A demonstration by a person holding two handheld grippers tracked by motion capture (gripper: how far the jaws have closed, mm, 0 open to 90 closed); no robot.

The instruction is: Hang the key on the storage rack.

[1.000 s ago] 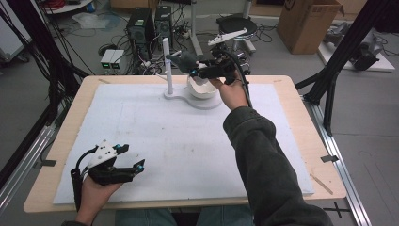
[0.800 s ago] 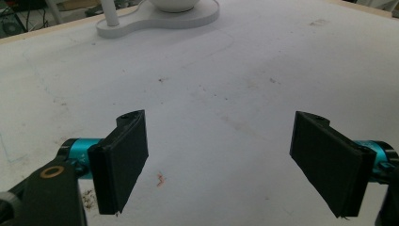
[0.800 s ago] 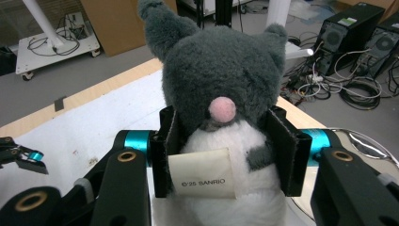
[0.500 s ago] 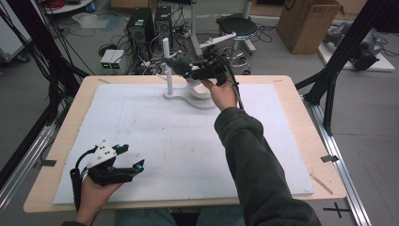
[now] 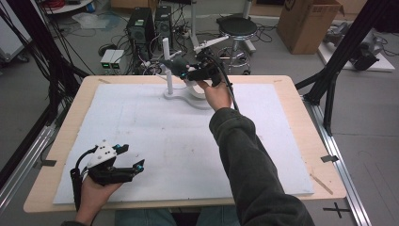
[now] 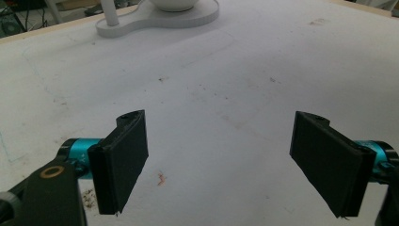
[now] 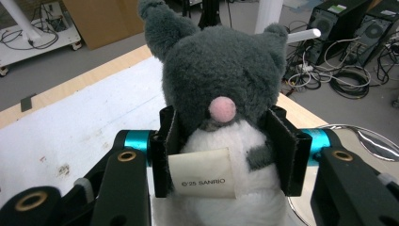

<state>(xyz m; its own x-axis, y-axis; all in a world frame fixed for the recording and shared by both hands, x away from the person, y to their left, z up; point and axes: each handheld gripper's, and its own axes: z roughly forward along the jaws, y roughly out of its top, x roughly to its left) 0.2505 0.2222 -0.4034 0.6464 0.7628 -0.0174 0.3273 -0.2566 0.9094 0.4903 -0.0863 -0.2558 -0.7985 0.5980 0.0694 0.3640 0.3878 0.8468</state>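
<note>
Right arm: I see it stretched far forward across the white mat (image 5: 155, 141), sleeve running from the near edge to the far side, the hand raised above the white stand (image 5: 181, 94).
Right gripper (image 5: 188, 71): I see it held roughly level and pointing toward the table's left, just by the stand's upright post (image 5: 167, 63). In the right gripper view its midpoint (image 7: 225, 155) sits over the toy's belly.
Right jaws: I read them as pinching the plush toy, one black pad pressed into each flank, with the white label between them.
Plush toy (image 7: 219, 94): grey, with a pink nose and white belly, held off the table in the right gripper. In the high view it is the dark shape (image 5: 173, 66) beside the post, above the stand's base.
Bowl (image 7: 376, 141): a shiny rim at the right edge of the right gripper view, just beside and below the toy.
Left hand (image 5: 96, 190): I see it resting at the near left corner of the mat, well apart from the stand.
Left gripper (image 5: 127, 157): lies low over the mat, pointing toward the table's right; its midpoint in its own view (image 6: 221, 155).
Left jaws: spread wide, with bare mat between the two pads.
Table (image 5: 84, 92): wooden edge framing the mat.
</note>
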